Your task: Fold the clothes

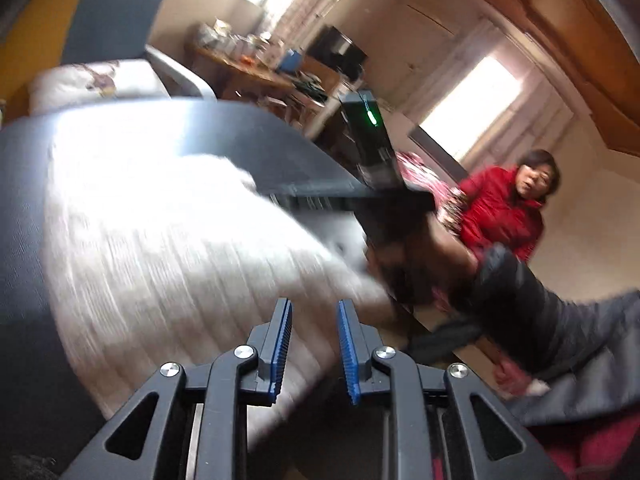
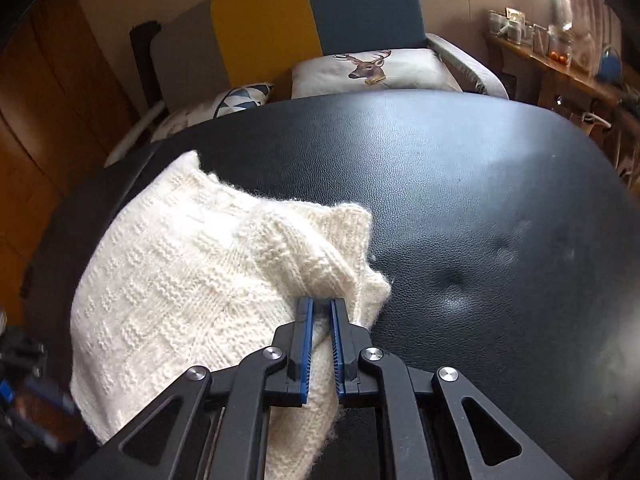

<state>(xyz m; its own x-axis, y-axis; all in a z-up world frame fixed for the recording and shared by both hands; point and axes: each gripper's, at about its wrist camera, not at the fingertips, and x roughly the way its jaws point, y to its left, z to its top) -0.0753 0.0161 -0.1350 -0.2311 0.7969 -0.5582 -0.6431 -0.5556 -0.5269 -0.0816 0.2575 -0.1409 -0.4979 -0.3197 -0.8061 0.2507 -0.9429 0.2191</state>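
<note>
A cream knitted sweater [image 2: 180, 272] lies bunched on the left part of a black leather-topped table [image 2: 460, 200]. My right gripper [image 2: 322, 304] is shut on a thick fold at the sweater's right edge, and the knit runs back between its blue pads. In the left wrist view the same sweater [image 1: 160, 248] shows blurred and bright below my left gripper [image 1: 314, 308], which is open with nothing between its fingers. The other gripper's black body [image 1: 372, 148], with a green light, stands over the sweater's far side, held by a hand [image 1: 424, 256].
A person in a red jacket [image 1: 500, 208] is at the right, beyond the table edge. A yellow and teal chair [image 2: 316, 12] with a deer cushion [image 2: 372, 68] stands behind the table. A cluttered wooden desk [image 2: 560, 60] is at the far right.
</note>
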